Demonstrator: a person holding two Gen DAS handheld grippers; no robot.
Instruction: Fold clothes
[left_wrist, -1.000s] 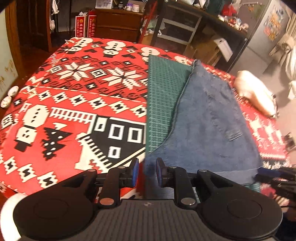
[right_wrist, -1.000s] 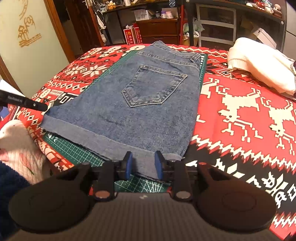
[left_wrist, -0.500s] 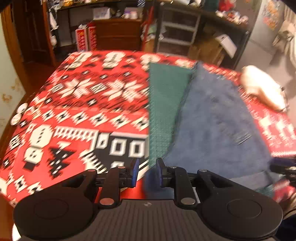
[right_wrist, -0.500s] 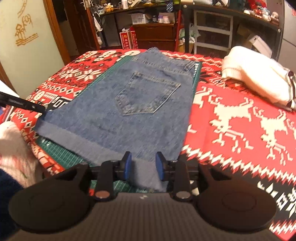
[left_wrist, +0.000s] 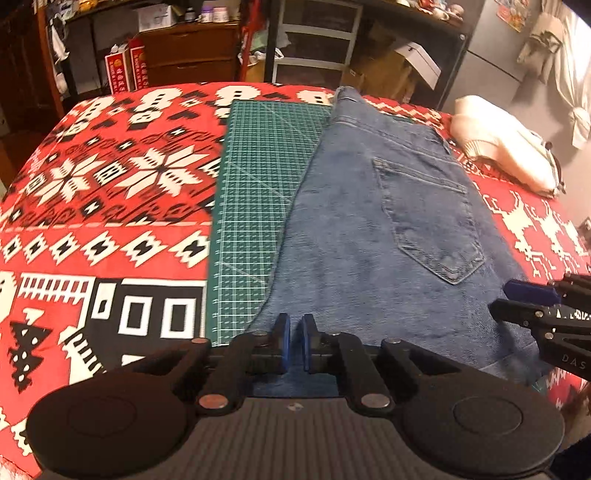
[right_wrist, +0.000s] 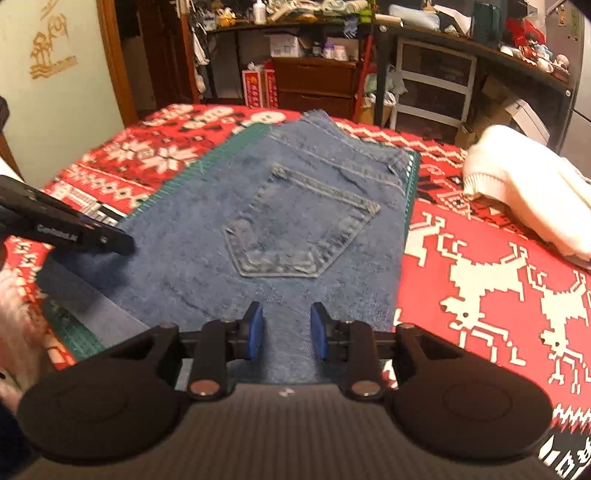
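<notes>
Blue denim shorts (left_wrist: 376, 236) lie flat, back pocket up, on a green gridded cutting mat (left_wrist: 255, 206) across the frame centre, over a red patterned blanket (left_wrist: 103, 192). At bottom centre, the left gripper (left_wrist: 294, 343) pinches the hem, nearly closed; the right gripper (right_wrist: 287, 328) stands open, its pads straddling the hem. A cream sweater (right_wrist: 524, 192) rests upper right.

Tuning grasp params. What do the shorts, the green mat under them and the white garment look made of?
Shorts: washed blue denim, matte; topstitched seams and patch pocket show it. Green mat: likely vinyl or rubber cutting mat, smooth, with printed white grid lines. White garment: looks like soft knit, ribbed edge visible; fibre unclear.
</notes>
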